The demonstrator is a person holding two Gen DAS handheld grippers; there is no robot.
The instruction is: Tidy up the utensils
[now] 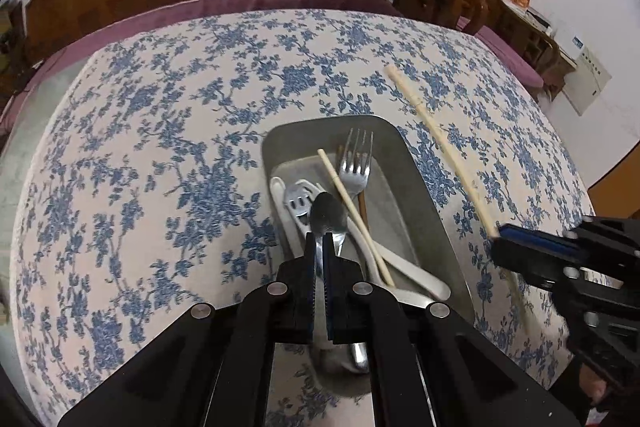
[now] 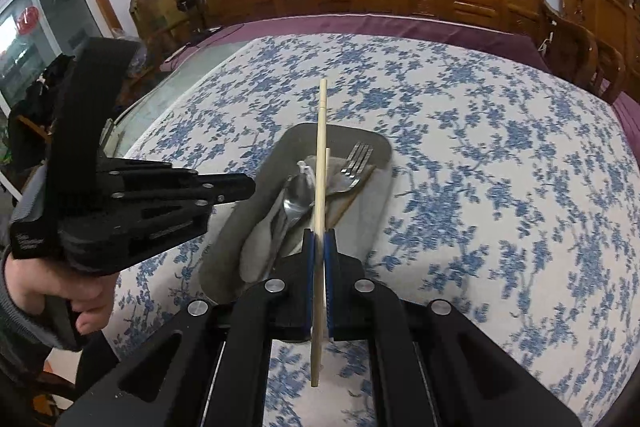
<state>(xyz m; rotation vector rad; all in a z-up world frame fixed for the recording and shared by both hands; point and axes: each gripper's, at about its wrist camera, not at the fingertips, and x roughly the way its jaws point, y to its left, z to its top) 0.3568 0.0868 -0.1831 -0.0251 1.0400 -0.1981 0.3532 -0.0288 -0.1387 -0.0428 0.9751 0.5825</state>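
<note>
The left hand-held gripper (image 1: 319,241) is clamped tight on a metal spoon (image 1: 329,217), its bowl poking out over the tray (image 1: 416,163). The right hand-held gripper (image 2: 319,239) pinches a pale chopstick (image 2: 321,155) lengthwise above that tray. Inside lie a fork (image 1: 355,163), another chopstick (image 1: 352,207) and white spoons (image 1: 404,263). The tray sits on the floral worktop (image 1: 160,147).

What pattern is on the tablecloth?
Blue flower sprays on white, covering the tablecloth; clearest in the left wrist view.
</note>
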